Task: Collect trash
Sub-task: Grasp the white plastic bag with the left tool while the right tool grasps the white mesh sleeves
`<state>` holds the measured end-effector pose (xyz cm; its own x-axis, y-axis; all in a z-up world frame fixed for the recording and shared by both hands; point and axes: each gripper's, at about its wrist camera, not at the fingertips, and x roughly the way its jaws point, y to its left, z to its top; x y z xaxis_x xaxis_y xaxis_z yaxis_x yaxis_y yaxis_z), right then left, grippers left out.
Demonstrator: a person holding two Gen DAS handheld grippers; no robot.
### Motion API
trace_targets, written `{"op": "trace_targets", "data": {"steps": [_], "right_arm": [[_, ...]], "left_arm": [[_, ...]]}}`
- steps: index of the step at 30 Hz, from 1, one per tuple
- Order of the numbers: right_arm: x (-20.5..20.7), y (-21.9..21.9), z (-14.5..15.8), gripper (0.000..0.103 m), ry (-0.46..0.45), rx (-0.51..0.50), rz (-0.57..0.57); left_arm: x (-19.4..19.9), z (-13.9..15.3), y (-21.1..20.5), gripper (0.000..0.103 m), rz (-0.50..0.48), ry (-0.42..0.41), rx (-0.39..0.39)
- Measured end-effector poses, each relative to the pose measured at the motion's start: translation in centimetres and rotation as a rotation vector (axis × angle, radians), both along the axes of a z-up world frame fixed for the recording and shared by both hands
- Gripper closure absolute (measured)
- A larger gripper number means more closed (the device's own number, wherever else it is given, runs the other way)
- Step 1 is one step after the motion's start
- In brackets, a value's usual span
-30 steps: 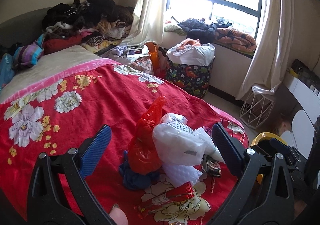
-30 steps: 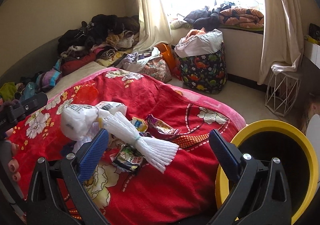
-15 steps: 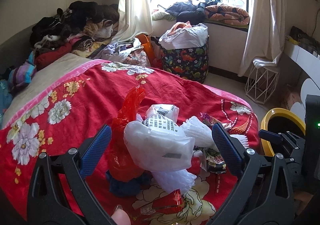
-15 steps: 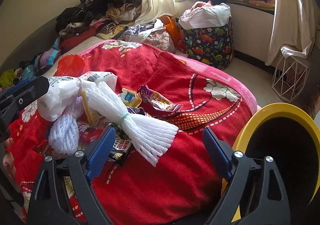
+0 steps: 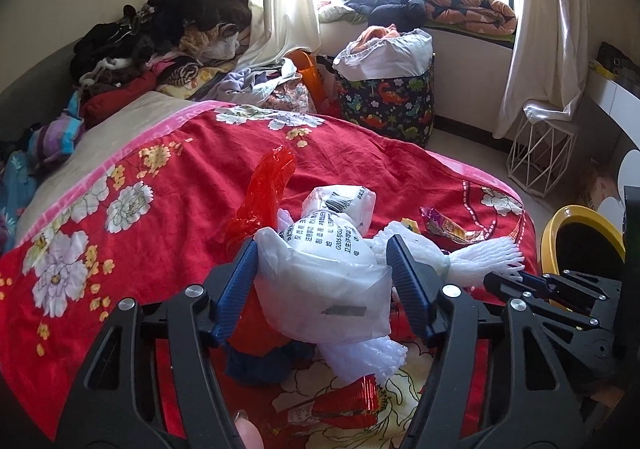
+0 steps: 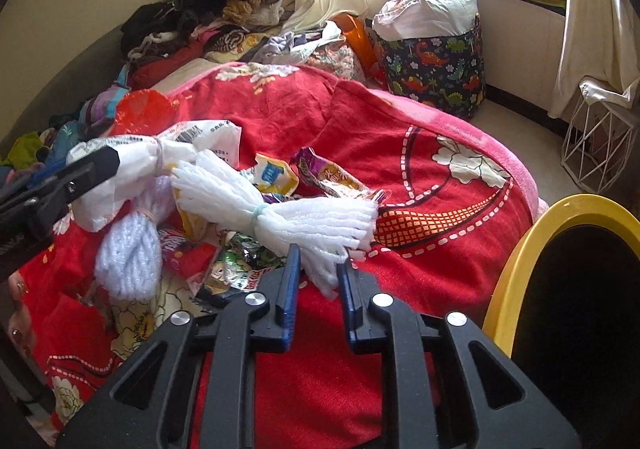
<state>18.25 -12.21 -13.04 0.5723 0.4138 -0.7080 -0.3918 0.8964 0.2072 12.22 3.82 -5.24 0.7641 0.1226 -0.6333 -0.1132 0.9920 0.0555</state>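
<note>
White foam netting everywhere on this bed lol. The trash sits in one heap on the red floral blanket (image 6: 440, 121), and the yellow bin (image 6: 516, 249) stands off the bed's edge on the right-hand side, so whatever gets lifted has to travel that way.

Right gripper (image 6: 318, 269) is the one nearer the bin. It has narrowed right down onto the frayed near end of the tied white foam net bundle (image 6: 280, 209), with the blue pads pressing the strands on both sides. That bundle's long axis runs away from the gripper, up and to the left across the pile, so it's grabbed by the tail, not the middle. I'd guess it'll dangle and could drag the snack wrappers (image 6: 332, 177) it's touching.

Left gripper (image 5: 322, 261) is about half closed around the white plastic bag (image 5: 324, 281), the puffy one with printed text. Both pads touch its sides and squeeze it. The bag lies straight ahead between the fingers, next to the red plastic bag (image 5: 264, 193). It sits farther from the bin, with the right gripper in between, so the right side probably should go first.
</note>
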Motion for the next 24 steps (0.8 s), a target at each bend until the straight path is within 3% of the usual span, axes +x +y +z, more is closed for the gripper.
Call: {"op": "trace_targets", "data": {"steps": [6, 12, 18, 24], "right_arm": [[-1.1, -0.6, 1.7, 0.09, -0.052, 0.038, -0.001], [-2.2, -1.2, 3.6, 0.091, -0.11, 0.07, -0.014], [-2.9, -2.2, 5.0, 0.091, -0.142, 0.084, -0.038], [-3.5, -3.7, 6.0, 0.091, -0.17, 0.096, -0.075]], "left_arm": [[-1.3, 1.0, 0.8, 0.06, 0.006, -0.031, -0.051], [-2.3, 2.6, 2.0, 0.064, 0.005, -0.07, -0.14], [-3.1, 4.4, 2.2, 0.065, -0.025, -0.121, -0.221], [-3.5, 5.8, 1.5, 0.065, -0.059, -0.153, -0.246]]}}
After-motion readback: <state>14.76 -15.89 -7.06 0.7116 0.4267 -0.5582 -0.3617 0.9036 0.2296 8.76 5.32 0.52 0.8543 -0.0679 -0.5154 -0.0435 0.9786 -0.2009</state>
